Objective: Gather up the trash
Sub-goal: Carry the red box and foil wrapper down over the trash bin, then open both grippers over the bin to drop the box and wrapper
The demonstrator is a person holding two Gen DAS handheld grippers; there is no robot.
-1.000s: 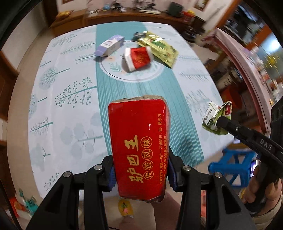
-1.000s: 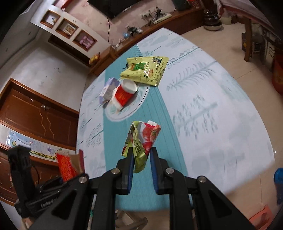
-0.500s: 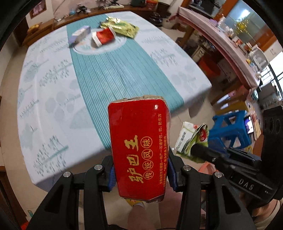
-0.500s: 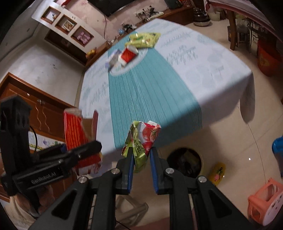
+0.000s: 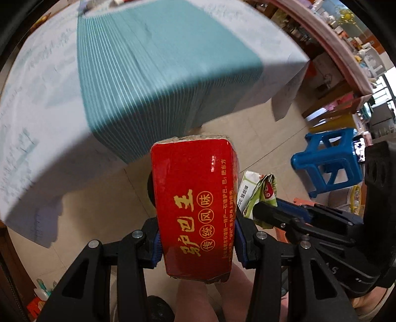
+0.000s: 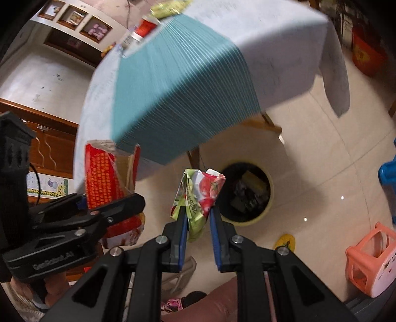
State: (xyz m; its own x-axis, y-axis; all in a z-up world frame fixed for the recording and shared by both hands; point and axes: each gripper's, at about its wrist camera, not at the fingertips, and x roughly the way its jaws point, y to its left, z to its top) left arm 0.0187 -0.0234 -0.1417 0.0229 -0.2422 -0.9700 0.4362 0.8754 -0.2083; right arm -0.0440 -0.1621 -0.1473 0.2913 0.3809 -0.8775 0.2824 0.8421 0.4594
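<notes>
My left gripper (image 5: 196, 237) is shut on a red carton (image 5: 195, 205) with gold characters, held upright over the floor just off the table's edge. In the right wrist view that carton (image 6: 101, 178) and the left gripper (image 6: 109, 205) appear at the left. My right gripper (image 6: 197, 223) is shut on a crumpled green drink carton (image 6: 198, 195) printed with strawberries; it also shows in the left wrist view as the crumpled carton (image 5: 259, 195). A round bin (image 6: 247, 193) with a pale rim stands on the floor under the table edge, just beyond the crumpled carton, with trash inside.
The table (image 6: 188, 81) with a teal and white cloth fills the upper part of both views; a red cup (image 6: 146, 26) and a yellow-green packet (image 6: 165, 8) lie at its far end. A blue stool (image 5: 329, 163) and an orange stool (image 6: 371, 257) stand on the tiled floor at the right.
Both grippers have drawn back off the table and sunk toward the floor, each keeping its carton. The bin has come into the right wrist view.
</notes>
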